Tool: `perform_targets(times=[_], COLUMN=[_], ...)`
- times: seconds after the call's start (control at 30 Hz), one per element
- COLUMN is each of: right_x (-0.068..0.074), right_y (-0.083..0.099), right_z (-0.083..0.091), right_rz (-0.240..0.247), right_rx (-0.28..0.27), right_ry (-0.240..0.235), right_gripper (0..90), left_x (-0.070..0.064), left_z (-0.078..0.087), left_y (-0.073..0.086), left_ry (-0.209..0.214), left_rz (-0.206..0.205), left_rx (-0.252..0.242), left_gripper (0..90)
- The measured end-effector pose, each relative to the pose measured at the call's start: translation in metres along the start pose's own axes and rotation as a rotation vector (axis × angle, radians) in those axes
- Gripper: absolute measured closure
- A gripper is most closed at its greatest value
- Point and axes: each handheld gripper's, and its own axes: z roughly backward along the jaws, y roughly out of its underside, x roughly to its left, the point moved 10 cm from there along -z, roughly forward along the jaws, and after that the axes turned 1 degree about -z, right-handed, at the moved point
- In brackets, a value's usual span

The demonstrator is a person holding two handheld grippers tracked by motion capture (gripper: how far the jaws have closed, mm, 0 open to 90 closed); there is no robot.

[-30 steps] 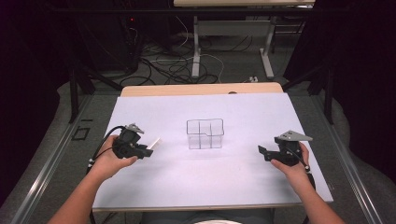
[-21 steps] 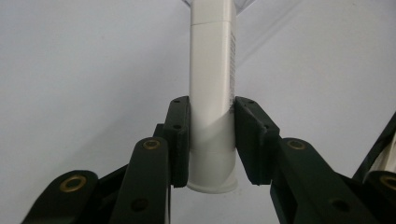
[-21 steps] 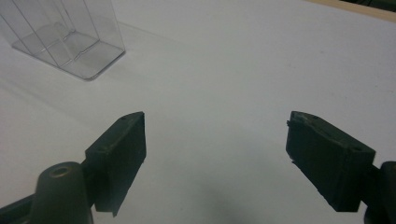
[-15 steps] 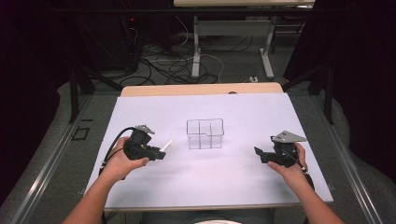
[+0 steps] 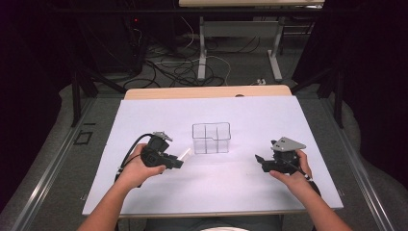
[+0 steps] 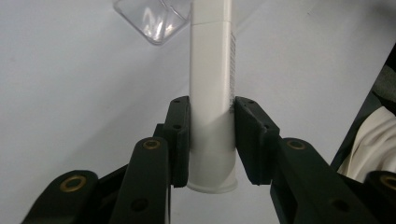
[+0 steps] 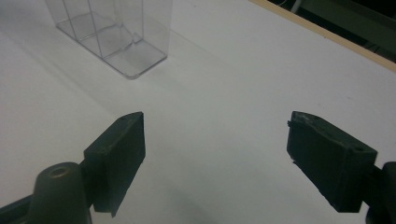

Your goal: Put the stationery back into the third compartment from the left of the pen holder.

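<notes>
Two grippers are held over a white table [image 5: 211, 192]. A white tube [image 6: 212, 93] is clamped between the jaws of the left gripper [image 5: 179, 161], gripped near its flared, slightly translucent end; the body is smooth, cylindrical and opaque white, with a seam partway along and a strip of small dark print down one side, too small to be read. In the high view the tube [image 5: 184, 154] is seen pointing right and slightly far, its tip just left of a clear plastic organizer [image 5: 211, 138] with thin inner dividers, which stands near the table's middle. Touching cannot be told. A corner of the organizer [image 6: 154, 21] is seen beside the tube's far end in the left gripper view. The right gripper [image 5: 259, 161] is held at the right, well apart from the organizer [image 7: 112, 32], its jaws spread wide with nothing between them.
</notes>
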Motion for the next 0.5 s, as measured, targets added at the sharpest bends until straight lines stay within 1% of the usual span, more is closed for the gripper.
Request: perform_targets(times=[0.03,0.07,0.1,0.13,0.17,0.2,0.27,0.3,0.33,0.37,0.47,0.5], right_x=[0.002,0.005,0.009,0.012,0.015,0.018,0.025,0.028,0.03,0.033,0.041,0.044], right_y=[-0.001,-0.002,-0.004,-0.004,-0.005,-0.006,-0.008,-0.009,-0.01,-0.01,-0.014,-0.015], right_z=[0.0,0.0,-0.001,-0.001,-0.002,-0.001,-0.002,-0.002,-0.003,-0.002,-0.003,-0.003], right_rz=[0.021,0.042,0.048,0.077,0.089,0.133,0.181,0.205,0.236,0.264,0.372,0.412], right_rx=[-0.003,0.003,-0.007,0.005,0.004,0.01,0.004,0.011,0.006,0.017,0.015,0.017], right_ry=[0.001,-0.002,-0.006,-0.006,-0.004,-0.017,-0.022,-0.023,-0.023,-0.026,-0.029,-0.033], right_gripper=[18.7,17.7,16.9,16.5,15.6,14.5,14.5,14.6,14.7,14.7,16.1,17.9], left_x=[-0.001,-0.004,-0.005,-0.007,-0.009,-0.011,-0.014,-0.014,-0.015,-0.016,-0.018,-0.019], left_z=[-0.002,-0.005,-0.007,-0.01,-0.012,-0.015,-0.019,-0.021,-0.023,-0.025,-0.028,-0.029], left_y=[0.0,0.0,0.0,0.0,-0.001,-0.001,-0.001,-0.002,-0.002,-0.002,-0.003,-0.004], left_ry=[0.005,0.012,0.013,0.019,0.019,0.02,0.031,0.031,0.031,0.033,0.032,0.035], left_rz=[-0.012,-0.01,-0.021,-0.023,-0.021,-0.025,-0.037,-0.04,-0.037,-0.039,-0.046,-0.046], left_rx=[0.012,0.02,0.03,0.038,0.044,0.054,0.064,0.069,0.075,0.08,0.091,0.093], left_gripper=[67.7,67.7,67.7,67.7,67.7,67.7,67.7,67.7,67.7,67.7,67.7,67.7])
